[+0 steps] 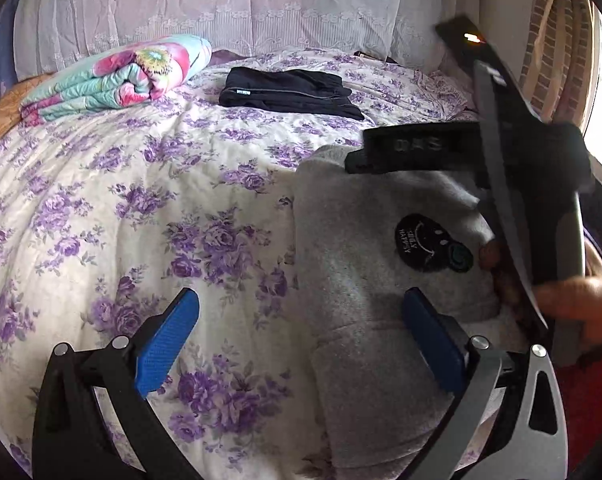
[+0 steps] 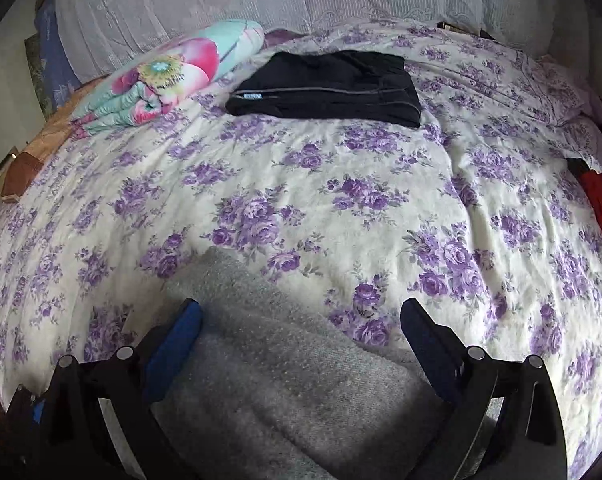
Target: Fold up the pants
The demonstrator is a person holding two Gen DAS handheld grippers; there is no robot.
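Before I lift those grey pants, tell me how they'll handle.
The grey pants look thick and fleecy, so probably floppy: expect them to drape and sag. Their soft folds suggest some bulk, likely heavier than thin cloth. The fuzzy surface should grip rather than slip on the floral bedspread.

The left gripper (image 1: 301,336), its blue-padded fingers (image 1: 167,336) spread wide and holding nothing, hovers over the near edge of a bundle of soft grey fleece pants (image 1: 365,280) with a dark oval patch, lying on a cream bedspread printed with purple roses (image 1: 141,200). The right gripper (image 1: 513,152), a black and grey tool in a person's hand (image 1: 581,304), is above the pants' right side. At the far end lie folded black pants (image 1: 289,92) and a rolled floral quilt in turquoise and pink (image 1: 121,76).
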